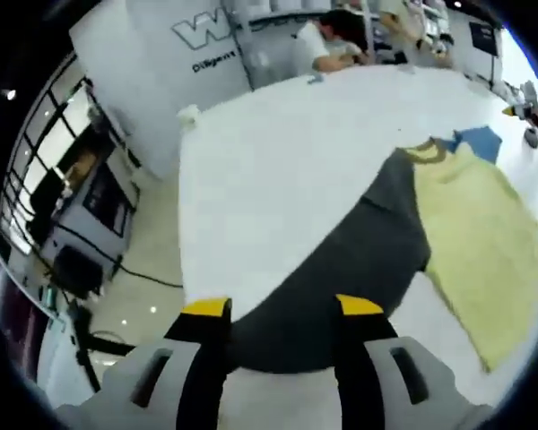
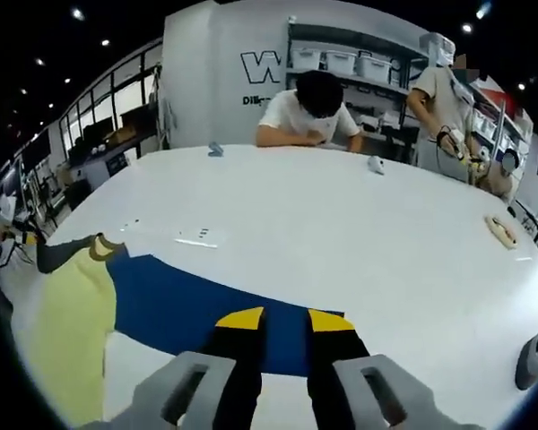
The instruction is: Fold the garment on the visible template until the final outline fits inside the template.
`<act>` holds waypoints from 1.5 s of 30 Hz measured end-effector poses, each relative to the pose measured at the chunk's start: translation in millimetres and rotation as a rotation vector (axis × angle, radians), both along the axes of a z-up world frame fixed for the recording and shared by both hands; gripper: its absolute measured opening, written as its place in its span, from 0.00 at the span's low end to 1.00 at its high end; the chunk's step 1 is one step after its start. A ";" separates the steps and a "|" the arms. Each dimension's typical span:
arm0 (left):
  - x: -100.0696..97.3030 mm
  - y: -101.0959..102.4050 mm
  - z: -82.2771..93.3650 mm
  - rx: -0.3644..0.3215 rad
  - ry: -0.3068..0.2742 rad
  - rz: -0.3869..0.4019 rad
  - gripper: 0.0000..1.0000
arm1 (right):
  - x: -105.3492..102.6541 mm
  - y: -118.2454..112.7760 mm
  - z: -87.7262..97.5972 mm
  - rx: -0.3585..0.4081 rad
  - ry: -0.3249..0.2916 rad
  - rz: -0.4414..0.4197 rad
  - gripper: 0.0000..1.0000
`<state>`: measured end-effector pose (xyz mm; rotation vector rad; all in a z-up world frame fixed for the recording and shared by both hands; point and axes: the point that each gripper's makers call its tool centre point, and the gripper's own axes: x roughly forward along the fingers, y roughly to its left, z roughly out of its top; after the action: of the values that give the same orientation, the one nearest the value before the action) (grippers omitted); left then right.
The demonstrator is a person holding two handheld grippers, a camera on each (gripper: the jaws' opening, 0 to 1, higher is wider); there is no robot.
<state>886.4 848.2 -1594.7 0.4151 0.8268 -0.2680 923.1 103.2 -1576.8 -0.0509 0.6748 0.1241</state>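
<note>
A garment with a pale yellow body (image 1: 475,233) lies flat on the white table (image 1: 278,152). Its dark grey sleeve (image 1: 368,251) stretches toward my left gripper (image 1: 282,306), which stands open with the sleeve's end between and under its yellow-tipped jaws. In the right gripper view the yellow body (image 2: 72,322) is at the left, the collar (image 2: 105,247) beside it, and a blue sleeve (image 2: 179,305) spreads rightward. My right gripper (image 2: 285,319) hovers over the blue sleeve's end, its jaws a little apart, blue fabric showing flat between them. A bit of blue (image 1: 478,141) shows past the collar.
A person (image 2: 309,112) leans on the table's far edge and another person (image 2: 444,94) stands at the right. Small items lie on the table: a white label (image 2: 197,237), a mouse-like object (image 2: 374,164), a beige piece (image 2: 502,230), a dark object (image 2: 533,358). The table's left edge (image 1: 181,224) drops to the floor.
</note>
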 end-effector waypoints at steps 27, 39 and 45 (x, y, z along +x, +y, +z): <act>-130.5 -114.9 30.8 -0.296 -0.220 -0.135 0.72 | -89.1 67.4 28.1 0.024 -0.059 0.222 0.35; -155.9 -119.5 -9.6 -0.270 -0.107 -0.149 0.73 | -126.6 101.6 8.3 0.070 -0.052 0.282 0.42; -184.2 -124.3 -26.8 -0.317 -0.076 -0.144 0.73 | -163.3 115.1 -15.8 0.075 0.032 0.306 0.41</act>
<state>702.2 723.9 -1621.4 0.1862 0.6668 -0.5067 759.8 218.3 -1592.6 -0.0799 0.6905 0.4453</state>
